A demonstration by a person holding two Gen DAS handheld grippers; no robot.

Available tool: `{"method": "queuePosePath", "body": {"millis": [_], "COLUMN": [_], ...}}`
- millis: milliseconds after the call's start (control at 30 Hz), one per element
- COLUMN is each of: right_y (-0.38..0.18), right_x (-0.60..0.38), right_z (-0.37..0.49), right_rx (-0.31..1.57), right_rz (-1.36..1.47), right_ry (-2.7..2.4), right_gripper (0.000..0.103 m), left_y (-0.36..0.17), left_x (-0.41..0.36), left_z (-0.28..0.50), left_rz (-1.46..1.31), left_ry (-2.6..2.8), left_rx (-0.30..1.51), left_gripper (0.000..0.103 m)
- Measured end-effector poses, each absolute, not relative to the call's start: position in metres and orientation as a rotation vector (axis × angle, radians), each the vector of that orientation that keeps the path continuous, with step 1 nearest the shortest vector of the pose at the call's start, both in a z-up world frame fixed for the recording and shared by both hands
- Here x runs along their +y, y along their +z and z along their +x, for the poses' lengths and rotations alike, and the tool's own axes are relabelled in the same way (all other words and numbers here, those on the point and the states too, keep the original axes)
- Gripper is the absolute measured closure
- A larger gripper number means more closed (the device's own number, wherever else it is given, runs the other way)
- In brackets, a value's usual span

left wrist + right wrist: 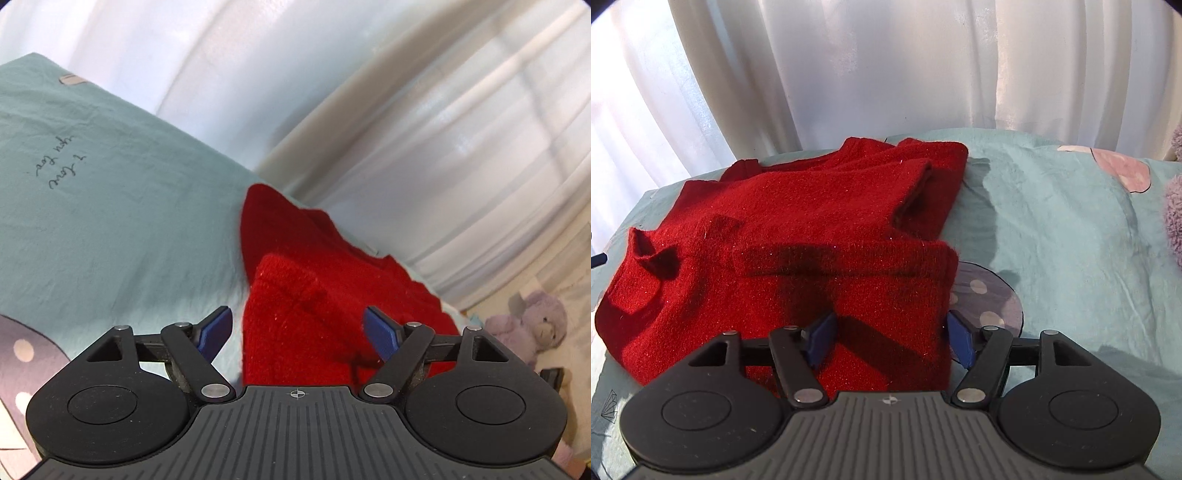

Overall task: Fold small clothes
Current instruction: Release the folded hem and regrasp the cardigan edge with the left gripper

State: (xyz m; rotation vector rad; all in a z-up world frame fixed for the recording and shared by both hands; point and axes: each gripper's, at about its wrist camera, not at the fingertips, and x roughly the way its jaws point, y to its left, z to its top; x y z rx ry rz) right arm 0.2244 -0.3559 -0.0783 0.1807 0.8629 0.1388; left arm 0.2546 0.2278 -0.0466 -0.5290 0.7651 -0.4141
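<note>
A small red knitted sweater (pixel 798 236) lies folded on a pale green bedsheet (pixel 1052 221), its collar at the left and a sleeve laid across the top. My right gripper (pixel 890 338) hovers over the sweater's near right corner, jaws open, blue pads apart with no cloth pinched between them. In the left wrist view the same red sweater (pixel 314 295) fills the middle. My left gripper (pixel 299 330) stands open wide over its near edge, its pads clear of the cloth.
White curtains (pixel 868 74) hang behind the bed. The sheet (pixel 110 206) bears handwriting and spotted mushroom prints (pixel 993 295). A lilac plush bear (pixel 532 325) sits low at the right in the left wrist view. A fluffy lilac thing (pixel 1174 221) lies at the right edge.
</note>
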Motion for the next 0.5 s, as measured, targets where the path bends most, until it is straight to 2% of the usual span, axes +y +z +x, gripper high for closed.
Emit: {"method": "queuePosePath", "body": {"millis": [133, 233, 300, 333, 400, 433, 467, 500], "right_y": [-0.081, -0.081, -0.081, -0.081, -0.080, -0.080, -0.079, -0.077], "right_x": [-0.357, -0.356, -0.355, -0.354, -0.352, -0.352, -0.351, -0.350], "right_z": [0.227, 0.227, 0.227, 0.227, 0.225, 0.224, 0.223, 0.221], "right_rx": [0.864, 0.862, 0.860, 0.858, 0.850, 0.846, 0.836, 0.825], "right_rz": [0.208, 0.211, 0.210, 0.204, 0.181, 0.169, 0.158, 0.148], "right_ry": [0.146, 0.151, 0.153, 0.151, 0.150, 0.145, 0.142, 0.140], "right_gripper": [0.038, 0.041, 0.050, 0.053, 0.064, 0.067, 0.075, 0.078], "left_y": [-0.062, -0.068, -0.068, -0.067, -0.064, -0.063, -0.061, -0.058], "left_x": [0.206, 0.198, 0.191, 0.188, 0.182, 0.181, 0.180, 0.181], "left_z": [0.270, 0.277, 0.277, 0.276, 0.272, 0.271, 0.270, 0.269], "left_rz": [-0.443, -0.438, -0.406, -0.379, -0.319, -0.297, -0.286, -0.292], "left_ry": [-0.440, -0.441, -0.436, -0.432, -0.413, -0.398, -0.387, -0.389], "left_rx": [0.811, 0.828, 0.833, 0.830, 0.827, 0.827, 0.827, 0.821], "left_gripper": [0.021, 0.029, 0.045, 0.049, 0.069, 0.075, 0.086, 0.089]}}
